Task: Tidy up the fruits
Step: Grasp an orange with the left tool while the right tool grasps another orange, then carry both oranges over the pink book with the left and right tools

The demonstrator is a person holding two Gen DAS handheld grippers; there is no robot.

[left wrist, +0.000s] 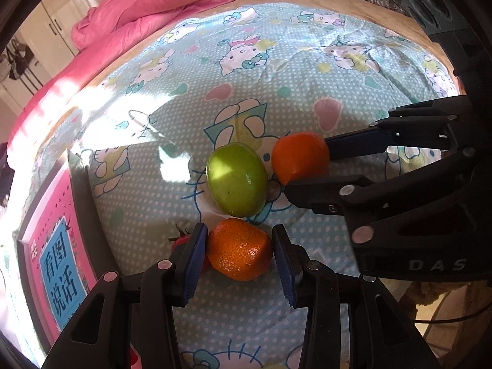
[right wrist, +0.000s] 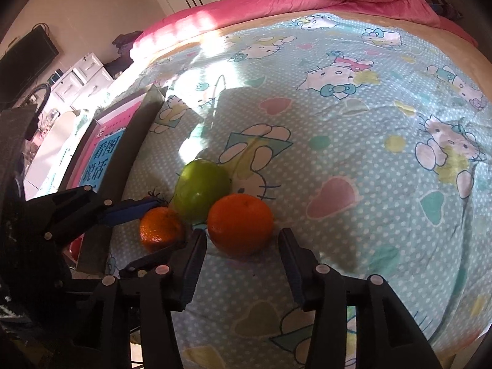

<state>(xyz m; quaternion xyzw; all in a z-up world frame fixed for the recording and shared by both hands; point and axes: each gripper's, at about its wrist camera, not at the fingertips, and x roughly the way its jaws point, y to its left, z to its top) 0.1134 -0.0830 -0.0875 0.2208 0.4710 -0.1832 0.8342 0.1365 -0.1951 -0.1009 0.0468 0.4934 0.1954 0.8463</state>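
A green apple (left wrist: 236,180) lies on the blue Hello Kitty sheet (left wrist: 276,61), with two oranges touching it. My left gripper (left wrist: 240,255) is open with its pads on either side of the bumpy near orange (left wrist: 240,253); a small gap shows on the right side. My right gripper (right wrist: 243,246) is open around the smooth orange (right wrist: 240,227), not touching it. In the left wrist view that orange (left wrist: 299,156) sits between the right gripper's fingers (left wrist: 353,144). In the right wrist view the apple (right wrist: 201,195) and the bumpy orange (right wrist: 161,229) lie to the left.
A small red fruit with a green stem (left wrist: 181,240) lies just left of my left gripper. A pink book (left wrist: 58,255) in a dark tray lies on the left. A pink duvet (left wrist: 160,3) is bunched at the far end of the bed.
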